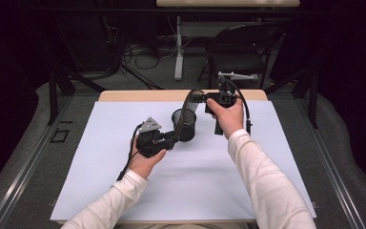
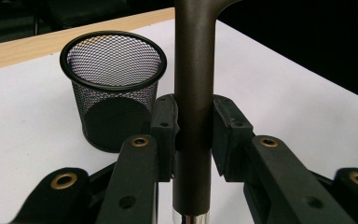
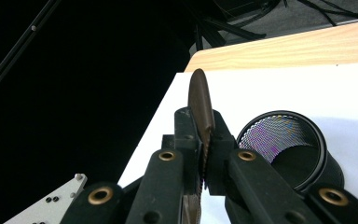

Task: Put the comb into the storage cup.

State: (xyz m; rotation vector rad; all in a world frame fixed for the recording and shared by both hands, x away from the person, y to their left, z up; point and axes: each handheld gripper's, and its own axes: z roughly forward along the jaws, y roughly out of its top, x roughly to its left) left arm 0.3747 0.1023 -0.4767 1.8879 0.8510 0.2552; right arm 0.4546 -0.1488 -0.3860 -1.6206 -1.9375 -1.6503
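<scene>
Two grippers, left gripper and right gripper, both clench one brown knife beside one mesh cup.

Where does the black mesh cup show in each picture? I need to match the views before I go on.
High view: the mesh cup stands mid-table on the white sheet, between the two hands.
Left gripper view: the cup is upper left, upright, beside the dark handle.
Right gripper view: the cup is right of centre, seen into its mouth.
Shared landmark: the wooden table edge beyond the sheet.
</scene>
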